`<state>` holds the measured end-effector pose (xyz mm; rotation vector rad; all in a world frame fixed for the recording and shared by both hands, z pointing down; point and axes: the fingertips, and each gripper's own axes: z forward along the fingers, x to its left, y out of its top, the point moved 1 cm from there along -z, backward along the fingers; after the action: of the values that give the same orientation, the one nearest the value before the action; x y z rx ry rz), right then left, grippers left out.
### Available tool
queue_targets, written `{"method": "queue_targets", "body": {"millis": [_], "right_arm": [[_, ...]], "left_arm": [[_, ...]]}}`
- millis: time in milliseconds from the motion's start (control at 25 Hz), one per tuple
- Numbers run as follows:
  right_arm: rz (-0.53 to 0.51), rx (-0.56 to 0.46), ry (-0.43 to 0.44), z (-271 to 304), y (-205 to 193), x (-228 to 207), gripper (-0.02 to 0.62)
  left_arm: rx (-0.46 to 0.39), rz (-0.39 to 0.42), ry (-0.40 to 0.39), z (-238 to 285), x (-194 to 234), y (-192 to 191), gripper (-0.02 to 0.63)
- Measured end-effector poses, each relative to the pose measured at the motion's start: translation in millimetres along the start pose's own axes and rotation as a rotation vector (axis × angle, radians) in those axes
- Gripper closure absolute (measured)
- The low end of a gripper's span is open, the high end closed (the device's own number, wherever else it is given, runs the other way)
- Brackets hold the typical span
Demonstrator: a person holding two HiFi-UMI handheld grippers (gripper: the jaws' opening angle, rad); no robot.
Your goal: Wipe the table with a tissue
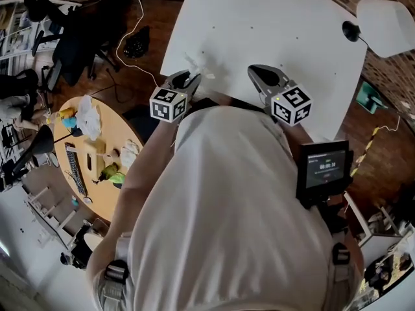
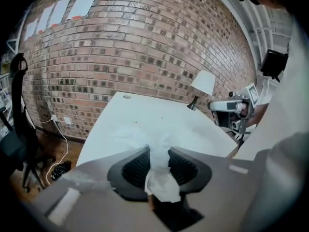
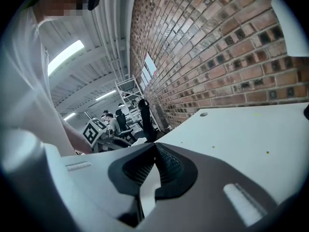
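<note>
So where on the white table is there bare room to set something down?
The white table is bare from its left edge across to the lamp at the far right corner, ahead of both grippers. Its near edge is occupied: left gripper clamped on the tissue, right gripper shut and empty. The round wooden table beside it is cluttered.

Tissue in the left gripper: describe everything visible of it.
The tissue is white, thin and crumpled, soft paper by its look. The left gripper is shut on its middle: a wad bunches behind the pads, and a loose ruffled end fans out in front, above the white table. Whether that end touches the table cannot be told.
</note>
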<state>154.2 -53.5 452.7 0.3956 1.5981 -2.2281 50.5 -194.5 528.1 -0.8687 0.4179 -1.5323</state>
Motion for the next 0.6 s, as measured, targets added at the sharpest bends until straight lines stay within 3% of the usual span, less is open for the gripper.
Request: {"method": "queue_targets", "body": {"millis": [360,600], "right_arm": [[0.061,0.008,-0.057,3,-7,-8,0.588],[0.066,0.012,-0.139,8,1,-12,0.588]], "left_arm": [[0.079,0.032,0.006,23,21,2,0.486],[0.114,0.067,-0.051,45,41,4,0.486]]}}
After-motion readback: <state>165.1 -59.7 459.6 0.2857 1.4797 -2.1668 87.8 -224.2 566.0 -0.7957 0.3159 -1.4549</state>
